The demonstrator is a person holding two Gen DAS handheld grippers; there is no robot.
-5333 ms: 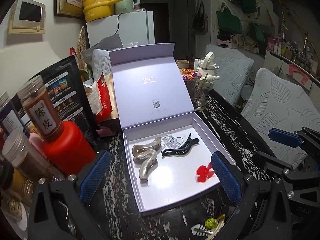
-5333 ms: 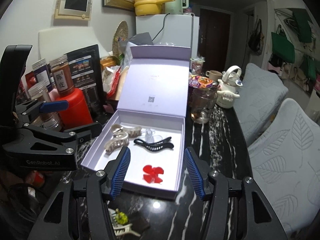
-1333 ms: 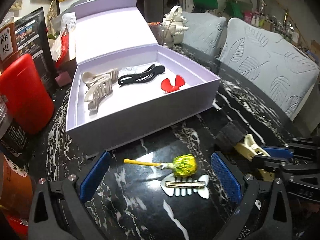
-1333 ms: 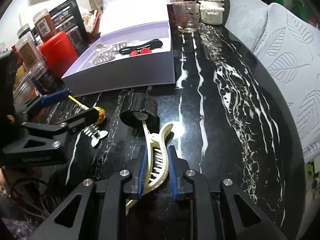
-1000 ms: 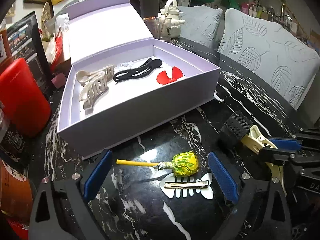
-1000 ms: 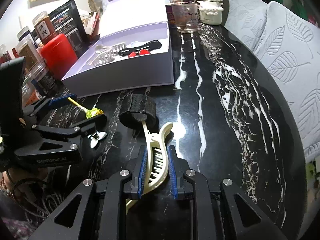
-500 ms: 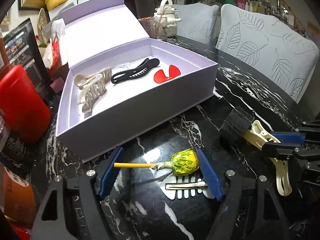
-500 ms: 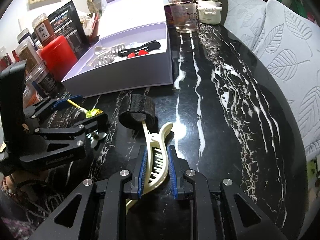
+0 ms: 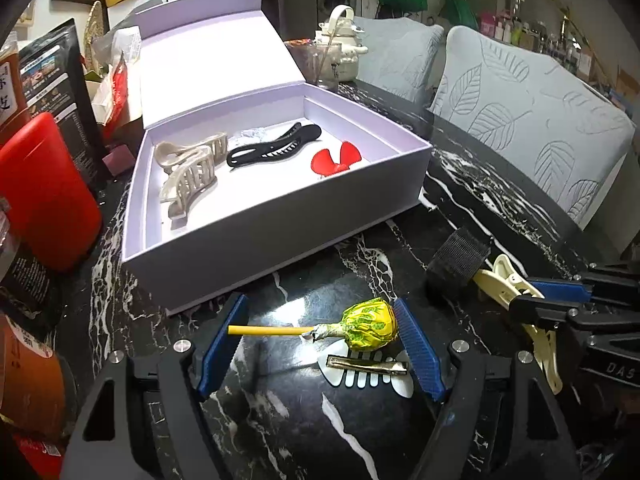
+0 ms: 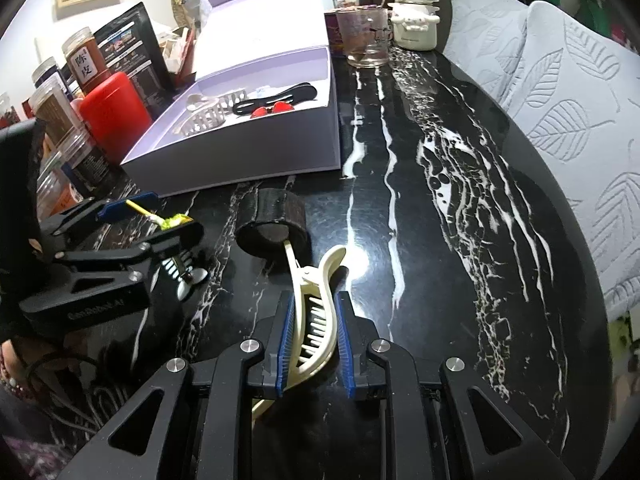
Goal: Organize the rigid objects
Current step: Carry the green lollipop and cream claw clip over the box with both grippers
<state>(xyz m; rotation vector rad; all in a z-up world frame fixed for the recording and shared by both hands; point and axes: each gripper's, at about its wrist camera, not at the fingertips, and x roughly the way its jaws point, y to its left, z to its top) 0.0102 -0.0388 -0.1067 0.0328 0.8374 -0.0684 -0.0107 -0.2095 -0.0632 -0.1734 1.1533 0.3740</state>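
An open lilac box on the black marble table holds beige claw clips, a black clip and a red bow. My left gripper has its pads touching both ends of a yellow-green lollipop, which lies above a white fishbone clip. My right gripper is shut on a cream hair clip, whose tip touches a black hair-tie roll. The box also shows in the right wrist view.
A red canister, jars and dark packets crowd the table's left side. A glass cup and a white kettle-shaped pot stand behind the box. Grey leaf-pattern chairs line the right edge.
My left gripper has lowered over the lollipop and narrowed from wide open until its pads meet the stick end and the wrapped head. My right gripper stays shut on the cream clip.
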